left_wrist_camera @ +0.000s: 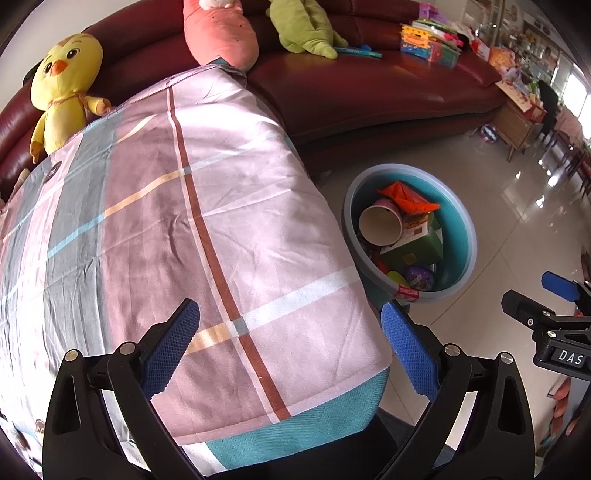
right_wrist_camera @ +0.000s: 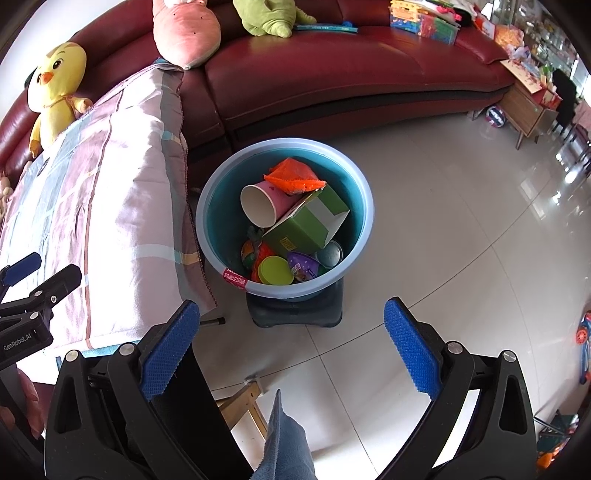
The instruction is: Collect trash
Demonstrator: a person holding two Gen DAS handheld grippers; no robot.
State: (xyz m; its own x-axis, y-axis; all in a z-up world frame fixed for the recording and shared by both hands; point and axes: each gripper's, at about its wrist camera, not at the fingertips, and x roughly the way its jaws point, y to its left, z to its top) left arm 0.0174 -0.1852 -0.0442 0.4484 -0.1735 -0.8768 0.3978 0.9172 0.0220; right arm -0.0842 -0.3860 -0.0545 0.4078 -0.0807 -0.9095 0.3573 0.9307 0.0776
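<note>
A blue plastic basin [right_wrist_camera: 364,192] stands on a dark stool [right_wrist_camera: 295,314] on the floor beside the table; it also shows in the left wrist view [left_wrist_camera: 467,221]. It holds trash: a pink paper cup [right_wrist_camera: 264,205], an orange wrapper [right_wrist_camera: 295,177], a green carton [right_wrist_camera: 308,223], a yellow-green lid [right_wrist_camera: 275,271] and a purple packet [right_wrist_camera: 303,266]. My right gripper [right_wrist_camera: 291,347] is open and empty, above the floor in front of the basin. My left gripper [left_wrist_camera: 290,347] is open and empty over the plaid tablecloth [left_wrist_camera: 166,221].
A dark red sofa [right_wrist_camera: 351,66] curves behind, with a yellow chick plush [left_wrist_camera: 62,88], a pink plush [left_wrist_camera: 221,33], a green plush [left_wrist_camera: 303,29] and toy boxes [left_wrist_camera: 428,40]. A wooden cabinet [right_wrist_camera: 524,107] stands far right. A wooden frame [right_wrist_camera: 243,402] and blue cloth [right_wrist_camera: 284,443] lie below.
</note>
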